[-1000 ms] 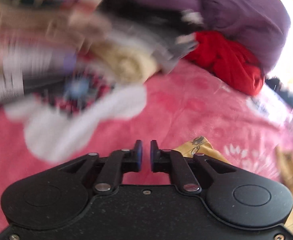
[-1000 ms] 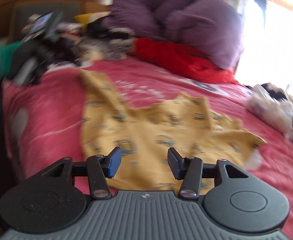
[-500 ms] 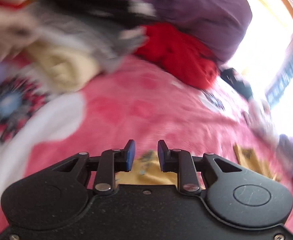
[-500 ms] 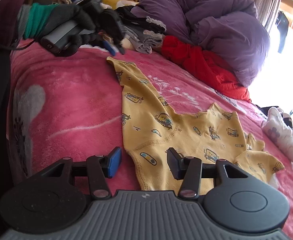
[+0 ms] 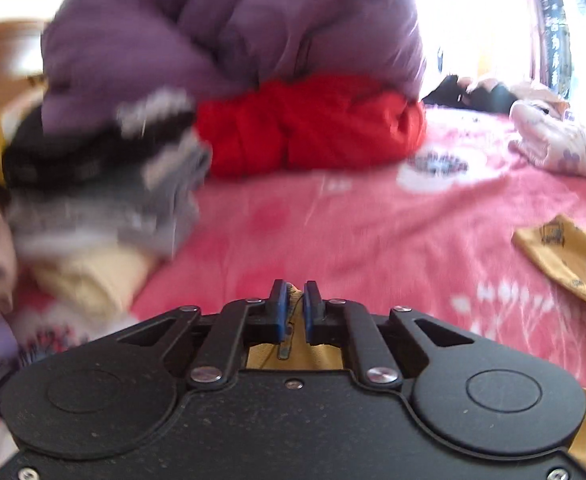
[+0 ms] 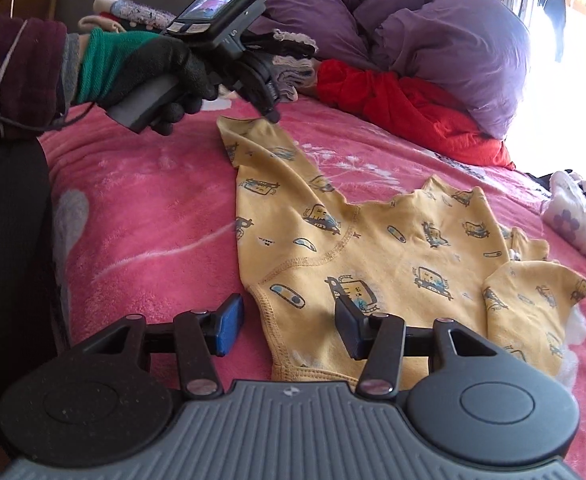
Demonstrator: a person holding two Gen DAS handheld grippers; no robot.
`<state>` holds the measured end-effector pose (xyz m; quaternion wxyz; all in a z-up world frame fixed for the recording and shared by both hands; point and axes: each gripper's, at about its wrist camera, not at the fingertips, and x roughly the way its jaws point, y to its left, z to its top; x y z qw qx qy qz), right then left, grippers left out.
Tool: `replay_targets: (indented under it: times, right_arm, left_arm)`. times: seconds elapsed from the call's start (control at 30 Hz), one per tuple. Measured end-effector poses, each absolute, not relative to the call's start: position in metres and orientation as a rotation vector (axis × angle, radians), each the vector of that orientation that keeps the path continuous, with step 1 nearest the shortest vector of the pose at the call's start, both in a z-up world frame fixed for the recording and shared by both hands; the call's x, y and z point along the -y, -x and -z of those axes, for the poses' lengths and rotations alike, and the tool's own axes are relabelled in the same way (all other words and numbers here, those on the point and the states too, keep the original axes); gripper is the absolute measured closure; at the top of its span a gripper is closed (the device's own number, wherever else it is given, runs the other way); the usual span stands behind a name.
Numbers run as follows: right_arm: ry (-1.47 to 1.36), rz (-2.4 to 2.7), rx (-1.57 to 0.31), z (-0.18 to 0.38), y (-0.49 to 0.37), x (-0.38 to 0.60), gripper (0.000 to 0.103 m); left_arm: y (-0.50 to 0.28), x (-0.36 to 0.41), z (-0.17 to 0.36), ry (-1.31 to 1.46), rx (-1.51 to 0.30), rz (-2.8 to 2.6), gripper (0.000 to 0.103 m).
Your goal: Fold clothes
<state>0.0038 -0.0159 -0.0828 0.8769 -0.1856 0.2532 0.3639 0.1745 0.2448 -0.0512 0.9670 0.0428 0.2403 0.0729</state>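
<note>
A yellow printed shirt point(image 6: 373, 240) lies spread on the pink blanket point(image 6: 153, 208), one long sleeve point(image 6: 261, 152) stretched toward the far left. At the sleeve's end, my left gripper point(image 6: 271, 114) is held by a gloved hand point(image 6: 153, 68). Its jaws are closing, with a pinch of yellow cloth point(image 5: 293, 292) between the blue pads of the left gripper point(image 5: 293, 304). My right gripper point(image 6: 289, 328) stands open low over the shirt's near hem. One of its fingers is over the blanket, the other over the fabric.
A purple duvet point(image 6: 433, 40) and a red garment point(image 6: 405, 112) are heaped at the back of the bed. A pile of folded clothes point(image 5: 93, 200) sits at the far left. A white patterned garment point(image 6: 581, 216) lies at the right edge.
The left gripper swung across the bed to the sleeve's end, opened a little, then narrowed on the yellow cloth. The right gripper stayed open and sank slightly toward the hem.
</note>
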Motion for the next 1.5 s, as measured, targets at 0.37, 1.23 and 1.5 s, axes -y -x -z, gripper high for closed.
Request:
replay_targets:
  times: [0.37, 1.23, 1.5]
  right_arm:
    - [0.356, -0.801, -0.551, 0.079, -0.007, 0.018, 0.052]
    - [0.763, -0.698, -0.424, 0.071, 0.023, -0.042, 0.094]
    - [0.694, -0.736, -0.508, 0.082, 0.016, -0.04, 0.091]
  left_arm:
    - [-0.183, -0.257, 0.055, -0.039, -0.551, -0.303, 0.08]
    - [-0.142, -0.301, 0.077, 0.638, -0.635, -0.23, 0.101]
    - [-0.144, -0.297, 0.07, 0.524, -0.649, -0.307, 0.095]
